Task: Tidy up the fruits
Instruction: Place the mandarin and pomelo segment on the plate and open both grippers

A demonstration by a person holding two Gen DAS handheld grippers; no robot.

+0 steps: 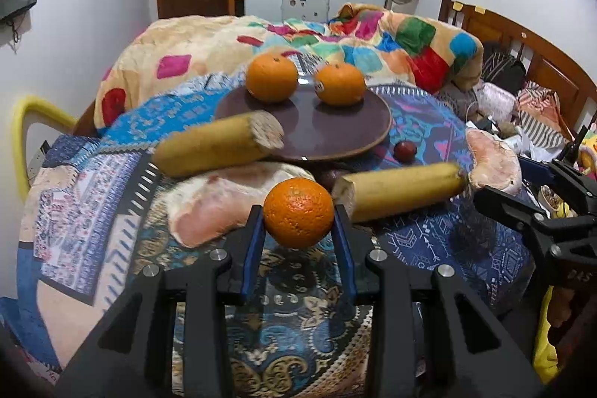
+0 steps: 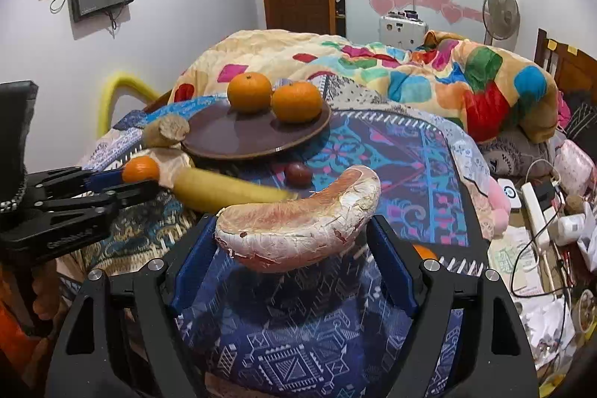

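My left gripper (image 1: 298,222) is shut on an orange (image 1: 298,211) and holds it above the patterned cloth, short of the brown plate (image 1: 335,133). Two oranges (image 1: 271,76) (image 1: 340,82) sit on the plate's far side. My right gripper (image 2: 294,241) is shut on a peeled pomelo wedge (image 2: 298,230), lifted off the cloth; it shows at the right in the left wrist view (image 1: 492,163). Two banana halves (image 1: 220,148) (image 1: 403,191) and another pomelo wedge (image 1: 224,200) lie in front of the plate. A small dark red fruit (image 1: 405,151) lies beside the plate.
The fruits lie on a patterned cloth (image 2: 391,152) over a bed with a colourful quilt (image 2: 429,77) behind. Cables, a power strip (image 2: 537,211) and clutter lie at the right. A yellow chair back (image 1: 26,122) stands at the left.
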